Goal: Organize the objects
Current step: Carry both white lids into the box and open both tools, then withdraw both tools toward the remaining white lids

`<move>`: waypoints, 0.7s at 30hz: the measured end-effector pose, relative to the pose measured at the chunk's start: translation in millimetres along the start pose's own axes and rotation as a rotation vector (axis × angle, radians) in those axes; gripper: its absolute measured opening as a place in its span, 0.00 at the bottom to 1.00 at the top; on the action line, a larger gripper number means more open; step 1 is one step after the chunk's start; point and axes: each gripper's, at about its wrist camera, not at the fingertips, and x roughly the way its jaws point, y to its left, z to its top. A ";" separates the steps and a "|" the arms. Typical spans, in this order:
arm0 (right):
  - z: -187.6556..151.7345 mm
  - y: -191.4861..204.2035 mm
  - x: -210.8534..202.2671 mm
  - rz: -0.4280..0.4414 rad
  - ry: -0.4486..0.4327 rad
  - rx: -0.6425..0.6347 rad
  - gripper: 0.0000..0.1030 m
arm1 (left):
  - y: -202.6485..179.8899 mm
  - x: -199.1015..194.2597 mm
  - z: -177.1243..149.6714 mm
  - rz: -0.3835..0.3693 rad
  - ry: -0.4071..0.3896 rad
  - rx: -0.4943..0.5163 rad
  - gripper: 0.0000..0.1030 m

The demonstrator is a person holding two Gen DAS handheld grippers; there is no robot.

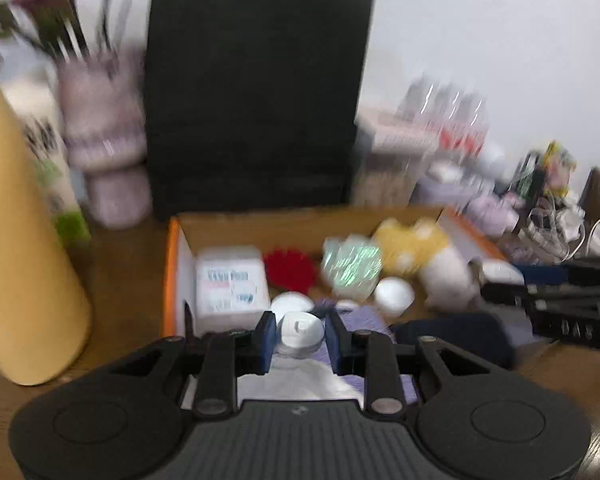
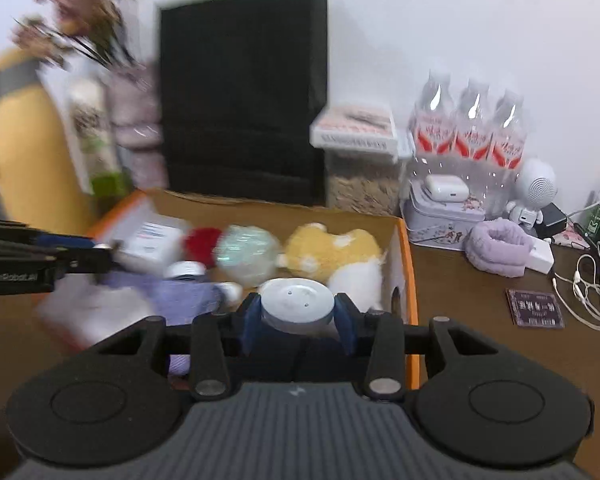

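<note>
Above a cardboard box (image 2: 400,240) on a cluttered desk (image 2: 480,312), the left claw (image 1: 300,338) grips a small white jar (image 1: 300,330) and the right claw (image 2: 298,316) a wider white round container (image 2: 296,306). Both loads hang over the box's near half, so the drop appears to lie straight below.

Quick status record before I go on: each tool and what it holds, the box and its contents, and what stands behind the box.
left tool: shut on small white round item
right tool: shut on white round lid-like object
box: open cardboard, orange-edged, on wooden table
contents: yellow plush, red fuzzy item, white packet, purple cloth
behind box: black bag
image quality: left view blurred
</note>
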 end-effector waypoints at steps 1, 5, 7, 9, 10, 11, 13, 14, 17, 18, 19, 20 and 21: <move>1.8 -2.4 11.1 -0.002 0.012 0.010 0.40 | 6.2 8.9 1.1 0.005 0.010 -0.021 0.25; 8.4 -9.5 38.2 -0.021 0.016 0.061 0.72 | 22.3 15.5 -3.2 0.009 -0.013 -0.053 0.50; 10.2 -10.1 35.3 -0.034 -0.028 0.052 0.78 | 26.2 8.8 -4.7 -0.008 -0.040 -0.051 0.58; 14.2 -10.3 29.9 -0.038 -0.040 0.056 0.78 | 25.2 2.1 -2.2 0.001 -0.048 -0.026 0.60; 16.4 -11.1 27.4 -0.032 -0.044 0.066 0.78 | 23.9 -0.9 0.4 0.011 -0.051 -0.018 0.63; 17.9 -11.6 22.9 -0.024 -0.048 0.075 0.78 | 22.3 -5.3 2.7 0.024 -0.057 -0.015 0.67; 19.3 -10.7 10.9 -0.017 -0.059 0.084 0.79 | 20.2 -17.9 5.3 0.041 -0.077 -0.010 0.73; 18.9 -9.0 3.0 -0.016 -0.067 0.082 0.80 | 17.1 -26.1 5.5 0.049 -0.088 -0.001 0.73; 14.1 0.9 -24.3 -0.008 -0.084 0.051 0.82 | 5.9 -56.3 0.7 0.059 -0.123 0.027 0.77; 10.7 4.6 -34.8 -0.007 -0.090 0.038 0.84 | 0.9 -67.4 -2.6 0.063 -0.131 0.036 0.78; 5.7 8.4 -46.0 -0.004 -0.093 0.026 0.85 | -5.5 -81.5 -8.0 0.063 -0.143 0.052 0.80; 0.3 11.8 -57.0 0.000 -0.098 0.015 0.85 | -10.9 -93.7 -13.9 0.062 -0.155 0.067 0.82; -7.0 15.1 -68.7 0.007 -0.105 0.006 0.89 | -16.8 -106.0 -21.2 0.057 -0.169 0.083 0.84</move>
